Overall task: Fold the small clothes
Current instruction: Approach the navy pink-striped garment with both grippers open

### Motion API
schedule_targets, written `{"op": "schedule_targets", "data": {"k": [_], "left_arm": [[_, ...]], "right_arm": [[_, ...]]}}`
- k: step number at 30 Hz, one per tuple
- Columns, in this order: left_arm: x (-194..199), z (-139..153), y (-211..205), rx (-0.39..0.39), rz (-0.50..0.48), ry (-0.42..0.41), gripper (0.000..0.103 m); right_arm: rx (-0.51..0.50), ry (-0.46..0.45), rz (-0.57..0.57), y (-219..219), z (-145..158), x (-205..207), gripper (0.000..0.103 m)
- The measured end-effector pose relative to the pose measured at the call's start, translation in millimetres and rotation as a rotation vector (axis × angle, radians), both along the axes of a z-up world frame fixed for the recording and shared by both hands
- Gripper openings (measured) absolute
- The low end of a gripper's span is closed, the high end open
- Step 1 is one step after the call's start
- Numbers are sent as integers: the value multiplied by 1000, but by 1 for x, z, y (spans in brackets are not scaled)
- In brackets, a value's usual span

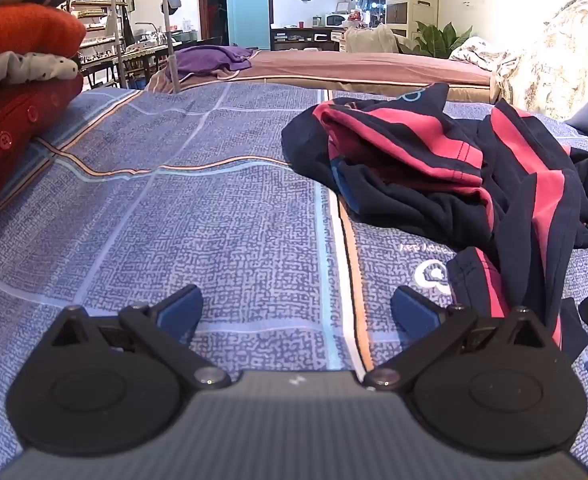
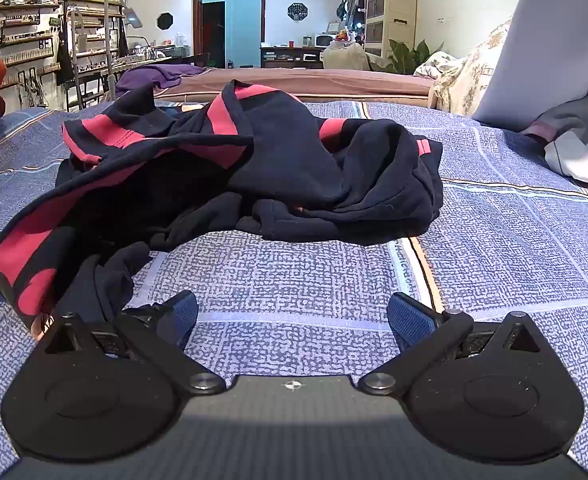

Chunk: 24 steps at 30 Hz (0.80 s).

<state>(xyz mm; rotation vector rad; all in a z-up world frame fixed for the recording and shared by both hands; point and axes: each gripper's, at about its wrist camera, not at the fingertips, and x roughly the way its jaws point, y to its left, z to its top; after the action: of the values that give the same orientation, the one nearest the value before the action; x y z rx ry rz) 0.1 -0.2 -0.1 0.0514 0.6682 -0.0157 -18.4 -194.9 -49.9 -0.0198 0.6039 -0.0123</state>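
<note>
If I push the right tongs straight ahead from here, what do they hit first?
Probably the crumpled black-and-red garment. The open right tongs have only bare blue bedspread directly before them until that pile, though depth is hard to judge.

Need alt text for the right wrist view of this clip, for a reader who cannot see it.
A crumpled navy garment with red stripes lies unfolded on a blue patterned bedsheet, just ahead of the open right gripper, whose jaws hold nothing. Behind it are a brown bed, shelving and a doorway.
</note>
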Motion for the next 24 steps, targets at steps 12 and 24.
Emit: {"op": "schedule_targets", "data": {"k": [12, 24], "left_arm": [[-1, -1, -7, 19, -20, -13, 103], [-12, -1, -30, 86, -193, -30, 103]], "right_arm": [[-14, -4, 3, 4, 0, -1, 103], [-20, 9, 61, 8, 2, 3, 103]]}}
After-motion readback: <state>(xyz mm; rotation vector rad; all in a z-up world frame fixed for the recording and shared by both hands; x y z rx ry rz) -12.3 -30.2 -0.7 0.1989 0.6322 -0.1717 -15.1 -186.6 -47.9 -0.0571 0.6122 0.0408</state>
